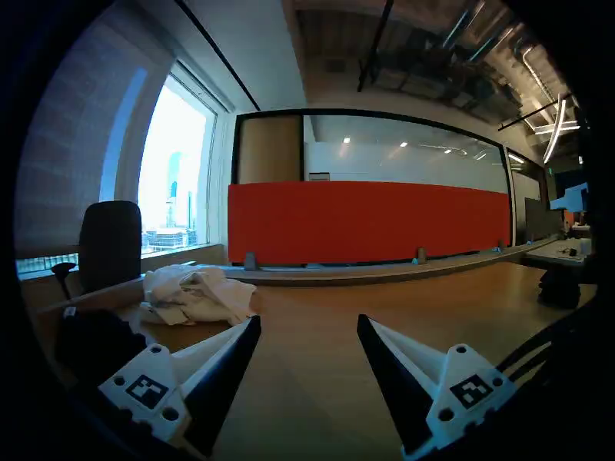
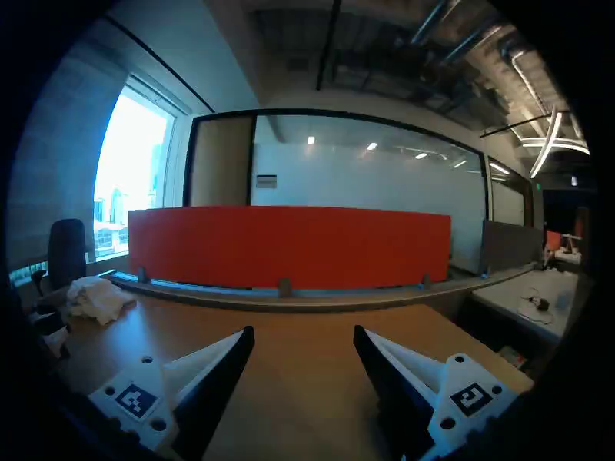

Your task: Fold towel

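A crumpled white towel [image 1: 194, 295] lies in a heap on the wooden table [image 1: 323, 338], ahead and to the left of my left gripper [image 1: 309, 324]. That gripper stands open low over the table with nothing between its fingers. In the right gripper view the same towel [image 2: 95, 298] sits far off at the left side of the table [image 2: 307, 361]. My right gripper [image 2: 304, 332] is open too, empty, well to the right of the towel.
A red divider panel [image 1: 369, 221] runs along the table's far edge [image 2: 288, 247]. A black chair [image 1: 111, 244] stands by the window at the left. A dark object [image 1: 560, 287] rests on the table at the right. Another desk [image 2: 530, 296] stands beyond the table's right edge.
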